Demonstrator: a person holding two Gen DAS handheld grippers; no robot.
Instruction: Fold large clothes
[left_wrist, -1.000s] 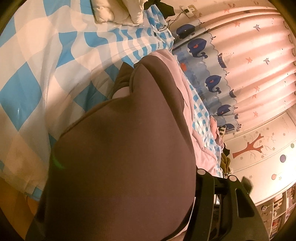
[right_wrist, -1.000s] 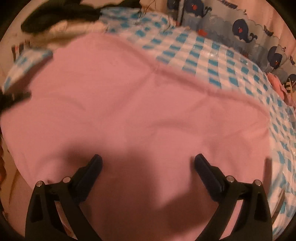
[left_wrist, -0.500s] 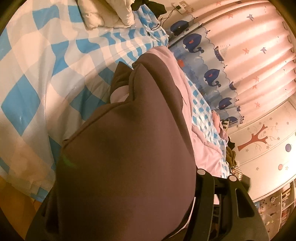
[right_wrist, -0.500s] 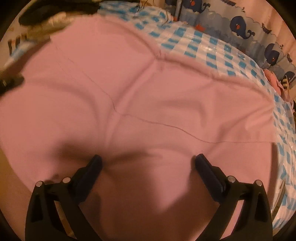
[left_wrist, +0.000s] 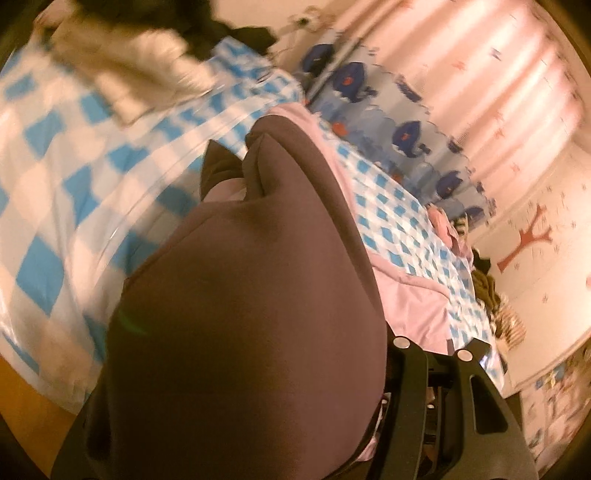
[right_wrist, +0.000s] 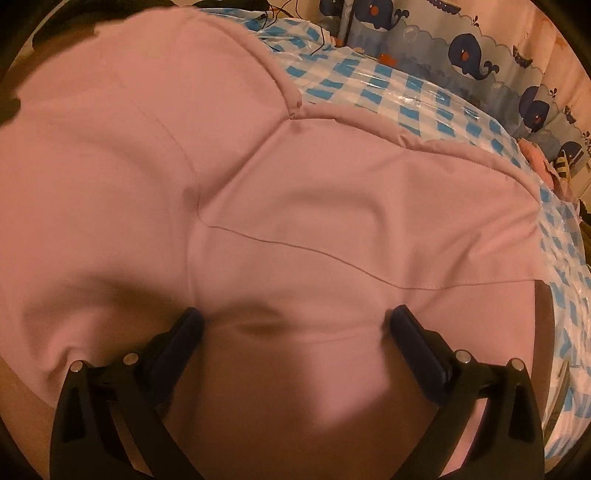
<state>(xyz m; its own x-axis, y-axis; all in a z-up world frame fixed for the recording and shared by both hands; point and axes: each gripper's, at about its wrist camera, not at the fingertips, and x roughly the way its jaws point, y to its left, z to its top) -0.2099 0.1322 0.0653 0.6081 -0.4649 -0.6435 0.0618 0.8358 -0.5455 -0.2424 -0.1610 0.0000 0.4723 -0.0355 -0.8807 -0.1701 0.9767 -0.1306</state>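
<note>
We work over the blue-and-white checked bedsheet (right_wrist: 424, 96), where the large pink cloth garment (right_wrist: 295, 177) lies spread. The raised fold could slip free if our left gripper (left_wrist: 280, 424) loosens; it clamps that fabric. Our right gripper (right_wrist: 295, 321) stands spread wide, fingertips pressing the garment, nothing clasped.

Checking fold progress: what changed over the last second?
The left tool lifted its bunched pink garment; the checked bed cover dropped away. The right tool closed in on the spread garment. Both grips unchanged: left clamped, right open.
</note>
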